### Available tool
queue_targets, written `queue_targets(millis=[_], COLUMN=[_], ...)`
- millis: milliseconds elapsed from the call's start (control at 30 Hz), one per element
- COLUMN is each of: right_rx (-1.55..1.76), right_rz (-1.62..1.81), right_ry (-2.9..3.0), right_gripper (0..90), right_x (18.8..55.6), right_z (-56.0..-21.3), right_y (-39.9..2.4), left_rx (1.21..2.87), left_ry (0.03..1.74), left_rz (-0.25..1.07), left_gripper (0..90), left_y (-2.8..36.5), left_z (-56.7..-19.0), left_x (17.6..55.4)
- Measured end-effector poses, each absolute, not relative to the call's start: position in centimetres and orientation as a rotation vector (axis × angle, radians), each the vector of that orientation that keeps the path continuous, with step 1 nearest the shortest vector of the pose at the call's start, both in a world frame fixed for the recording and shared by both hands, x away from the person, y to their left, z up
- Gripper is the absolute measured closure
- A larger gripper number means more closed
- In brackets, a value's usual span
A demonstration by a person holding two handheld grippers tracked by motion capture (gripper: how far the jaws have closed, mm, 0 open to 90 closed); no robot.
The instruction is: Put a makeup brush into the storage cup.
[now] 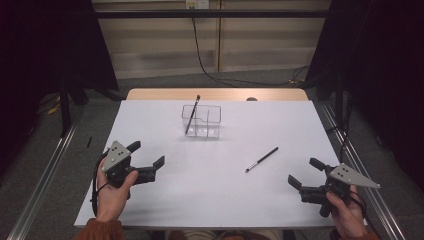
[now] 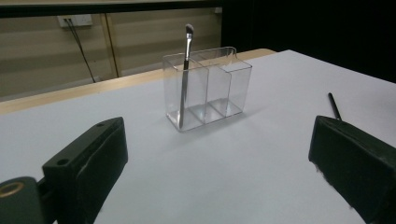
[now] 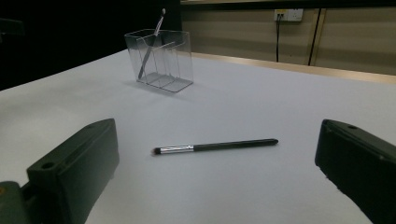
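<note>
A clear plastic organiser (image 1: 202,121) (image 2: 206,86) (image 3: 160,59) with several compartments stands at the middle back of the white table. One makeup brush (image 1: 192,115) (image 2: 185,70) (image 3: 152,44) leans upright in its left compartment, bristles up. A second black-handled brush (image 1: 262,159) (image 3: 215,146) lies flat on the table right of centre; its handle tip (image 2: 333,105) peeks out in the left gripper view. My left gripper (image 1: 148,156) (image 2: 219,172) is open at the front left, empty. My right gripper (image 1: 306,173) (image 3: 217,177) is open at the front right, just short of the lying brush.
The white table top (image 1: 215,190) rests on a wooden board (image 1: 215,94) showing at the far edge. A black cable (image 1: 210,70) hangs from a wall socket behind. Metal rails (image 1: 40,185) run along both sides of the table.
</note>
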State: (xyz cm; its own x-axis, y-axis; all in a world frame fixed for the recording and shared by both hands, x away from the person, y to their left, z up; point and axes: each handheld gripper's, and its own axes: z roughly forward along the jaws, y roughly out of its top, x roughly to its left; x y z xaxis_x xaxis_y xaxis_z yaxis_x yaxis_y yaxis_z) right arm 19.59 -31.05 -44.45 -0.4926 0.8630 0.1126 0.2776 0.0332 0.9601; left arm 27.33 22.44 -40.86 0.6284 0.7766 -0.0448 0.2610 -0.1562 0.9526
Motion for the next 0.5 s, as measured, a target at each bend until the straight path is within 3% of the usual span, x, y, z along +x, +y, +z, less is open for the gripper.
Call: queue_targets(millis=[500], right_rx=[1.175], right_rz=[1.484], right_ry=[1.782], right_gripper=[0.0], right_x=[19.6], right_z=[-44.5], right_y=[-31.2], left_rx=[1.681], left_ry=[0.876], left_rz=[0.600], left_gripper=[4.6], left_y=[23.7], left_z=[-42.4], left_x=[24.0])
